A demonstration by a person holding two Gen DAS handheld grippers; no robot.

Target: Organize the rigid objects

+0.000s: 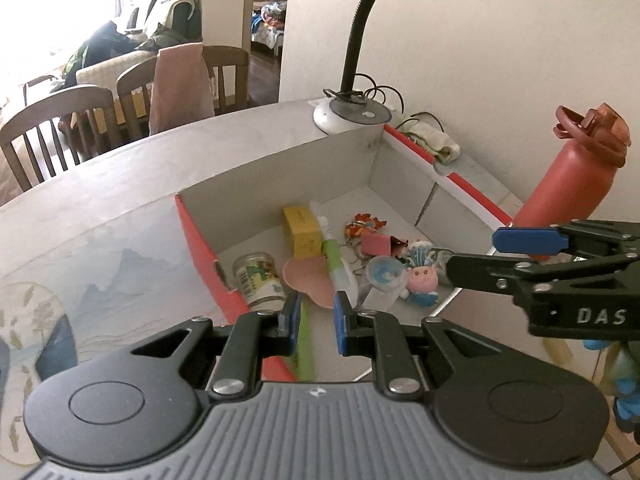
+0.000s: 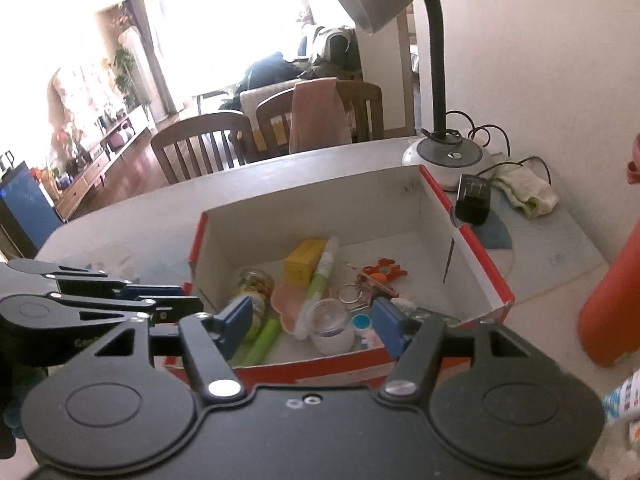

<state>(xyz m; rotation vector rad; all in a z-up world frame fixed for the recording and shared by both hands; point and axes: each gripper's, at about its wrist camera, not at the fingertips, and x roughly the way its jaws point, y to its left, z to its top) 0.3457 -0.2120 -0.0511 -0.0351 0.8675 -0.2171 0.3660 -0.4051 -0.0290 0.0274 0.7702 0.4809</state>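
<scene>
Red-edged cardboard box (image 2: 486,276) holds trinkets; red bottle (image 1: 568,176) beside it.

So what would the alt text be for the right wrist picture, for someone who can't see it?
An open red cardboard box on a table holds small things: a yellow carton, a green-and-white tube, keyrings and a little jar. The right hand-held gripper hangs over its near edge, jaws apart and empty, below a desk lamp.

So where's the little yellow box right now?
The yellow box lies inside the red cardboard box, toward the back, touching the green-and-white tube, behind the small jar.
</scene>
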